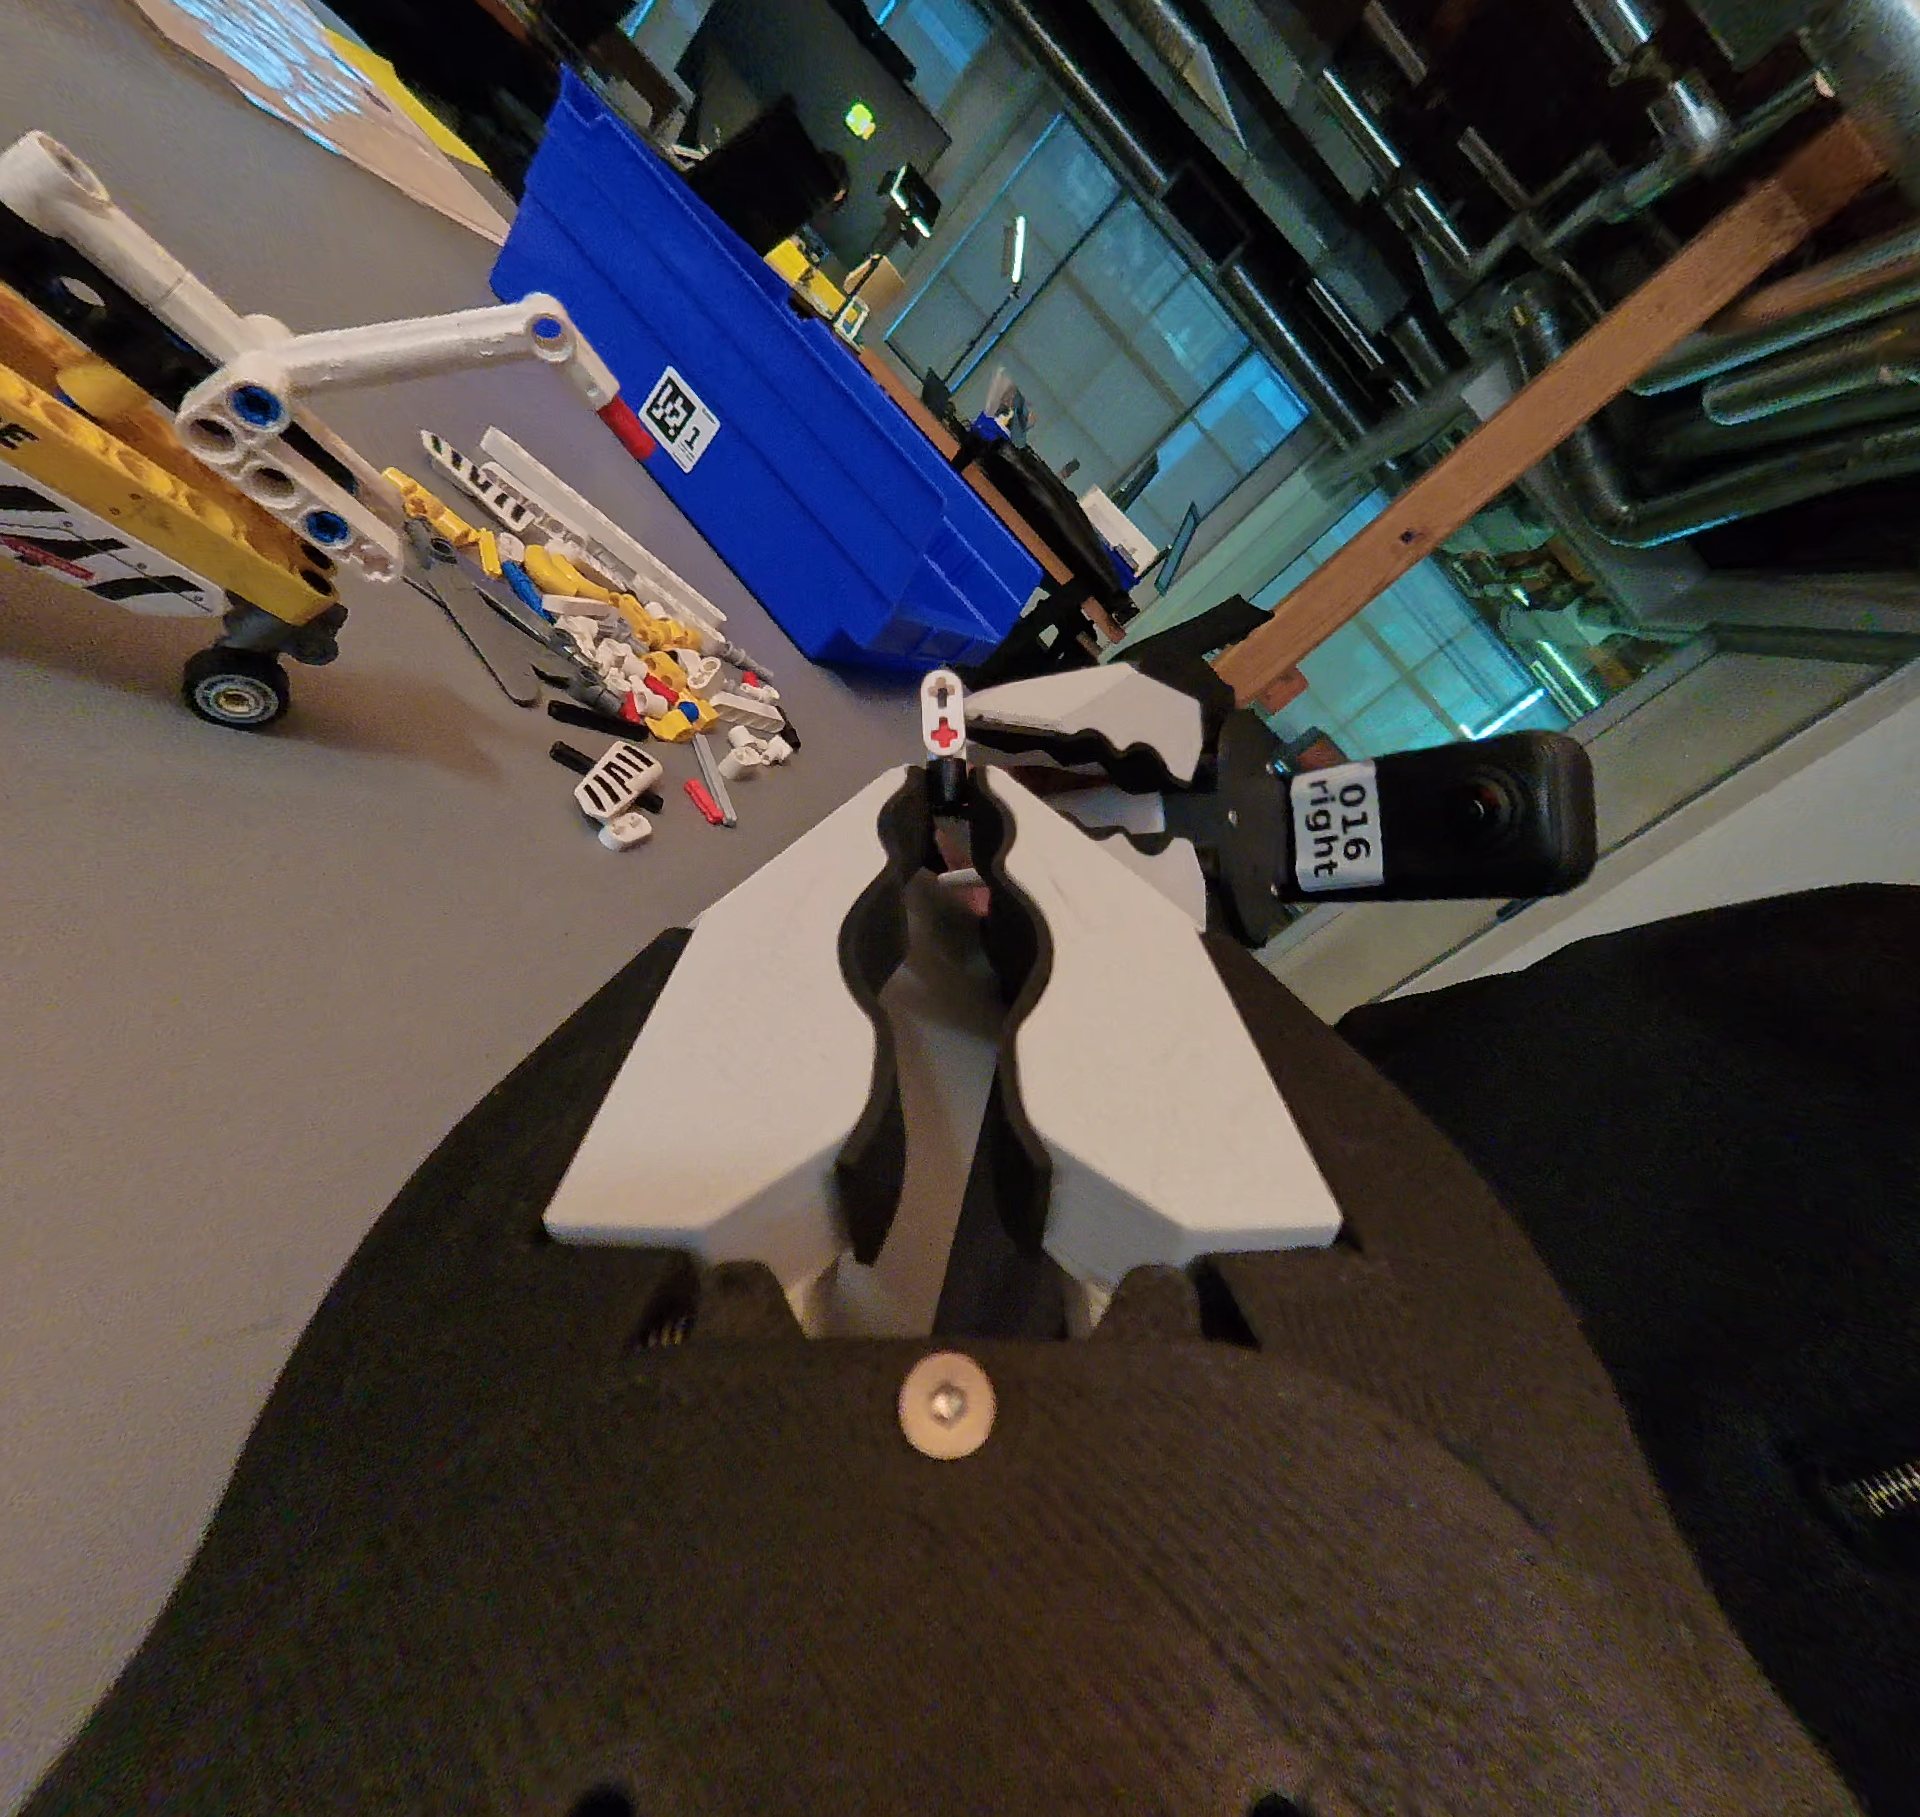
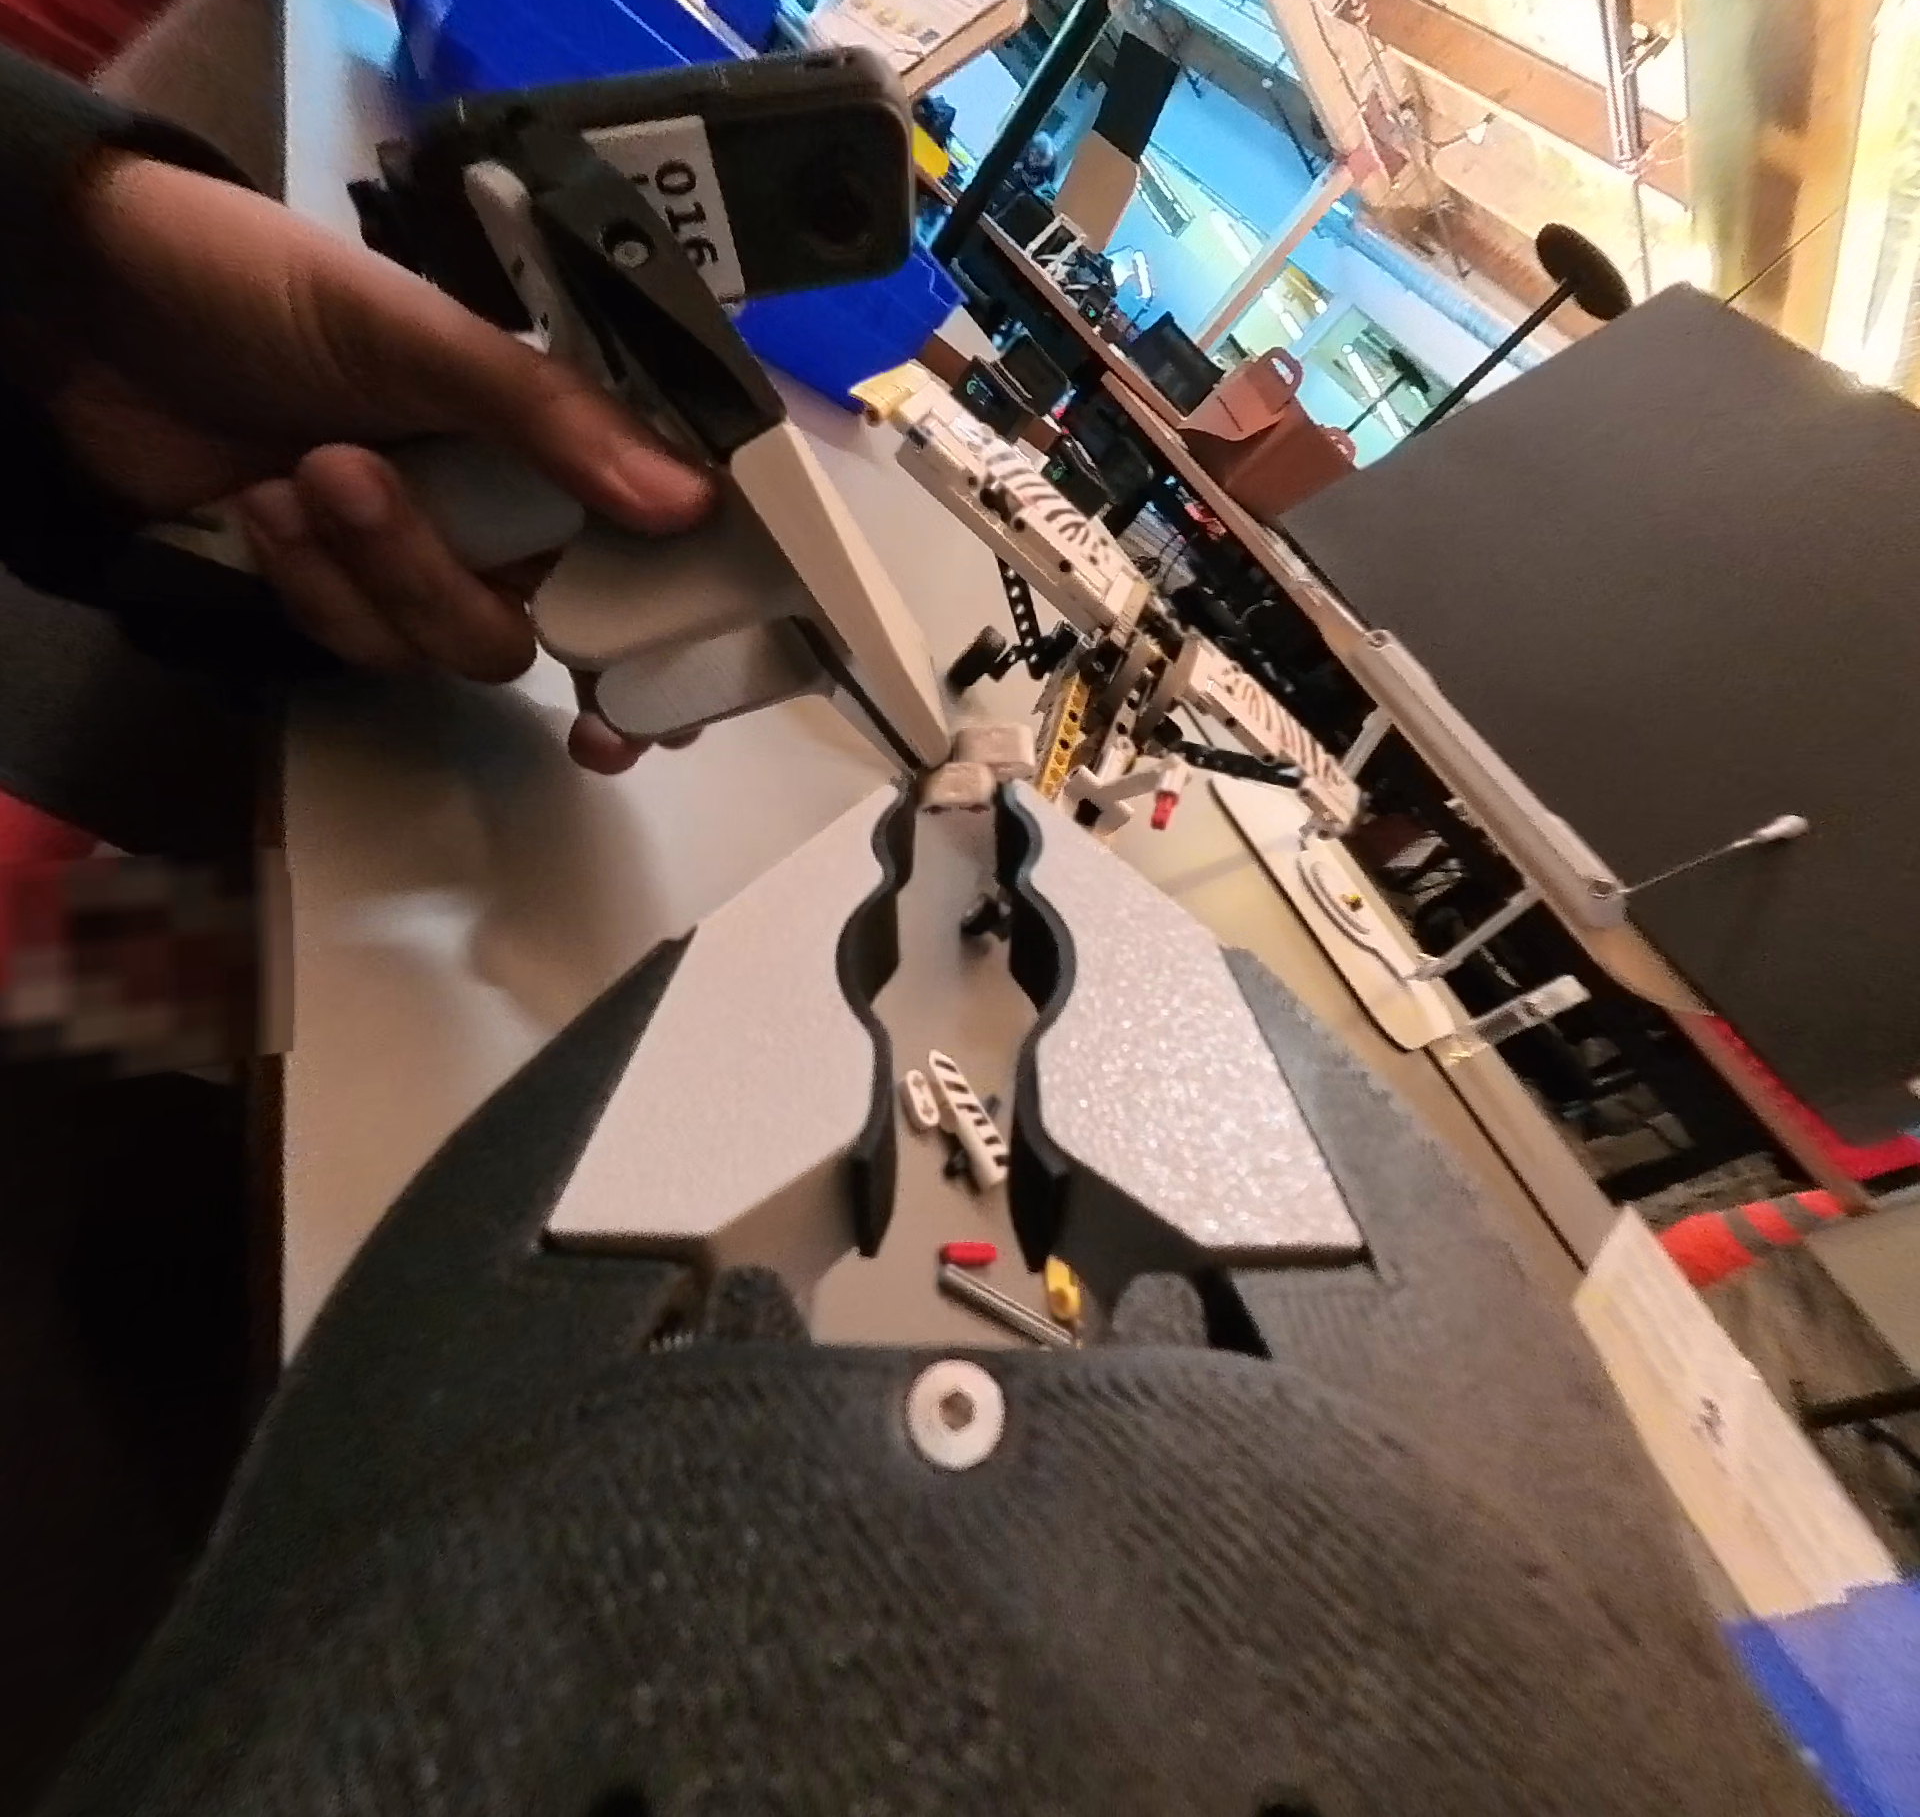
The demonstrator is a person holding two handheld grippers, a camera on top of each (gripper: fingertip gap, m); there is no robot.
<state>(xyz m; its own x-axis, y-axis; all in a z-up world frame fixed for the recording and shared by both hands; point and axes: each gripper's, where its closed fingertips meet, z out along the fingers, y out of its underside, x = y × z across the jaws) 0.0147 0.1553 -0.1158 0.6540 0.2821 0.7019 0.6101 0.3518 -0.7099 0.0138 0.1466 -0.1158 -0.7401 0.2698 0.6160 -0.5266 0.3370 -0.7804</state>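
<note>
Many loose bricks (image 1: 634, 645) lie between crane model (image 1: 156, 479) and blue bin (image 1: 790, 479).

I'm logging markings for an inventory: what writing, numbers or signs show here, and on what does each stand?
I won't quote writing, only say where it stands.
White label on the right hand-held gripper's black camera: clear print.
White label on the left hand-held gripper's camera: partly hidden.
White coded sticker on the blue bin.
Black lettering on the yellow model: cut off.
</note>
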